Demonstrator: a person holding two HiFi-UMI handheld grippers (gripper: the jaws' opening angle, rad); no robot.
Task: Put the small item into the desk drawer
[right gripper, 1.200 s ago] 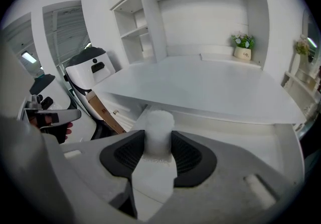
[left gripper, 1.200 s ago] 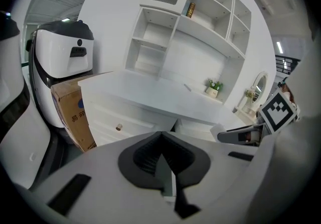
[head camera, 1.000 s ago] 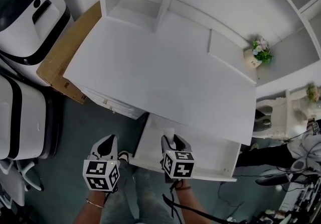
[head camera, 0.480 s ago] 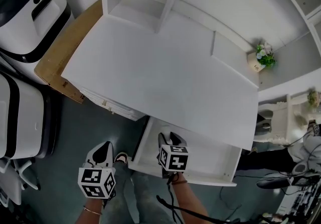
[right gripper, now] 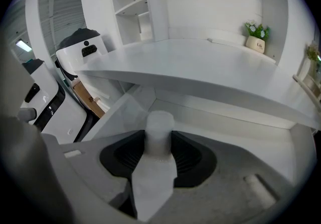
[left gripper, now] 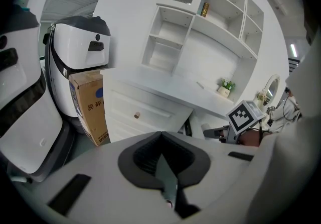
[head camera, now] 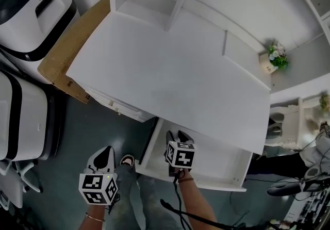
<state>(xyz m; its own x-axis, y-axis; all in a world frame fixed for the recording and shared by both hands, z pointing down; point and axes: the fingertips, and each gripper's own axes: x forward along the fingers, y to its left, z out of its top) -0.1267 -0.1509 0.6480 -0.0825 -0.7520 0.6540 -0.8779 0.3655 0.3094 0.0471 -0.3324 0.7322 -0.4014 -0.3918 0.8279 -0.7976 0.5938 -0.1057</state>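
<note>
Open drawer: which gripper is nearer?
Right. The right gripper, shut on the small white item, is over the left end of the open drawer; the left gripper, shut and empty, hangs over the floor left of it.

drawer (head camera: 221, 161) juts out under the desk (head camera: 170, 79) (box (head camera: 62, 54) at its left, plant (head camera: 279, 58) on right).

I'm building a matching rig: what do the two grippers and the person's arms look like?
The left gripper and right gripper each have a light grey body, dark ribbed pads and a cube of black-and-white square markers. A black cable trails from the right one. No sleeves show; a thin bracelet circles the left wrist.
</note>
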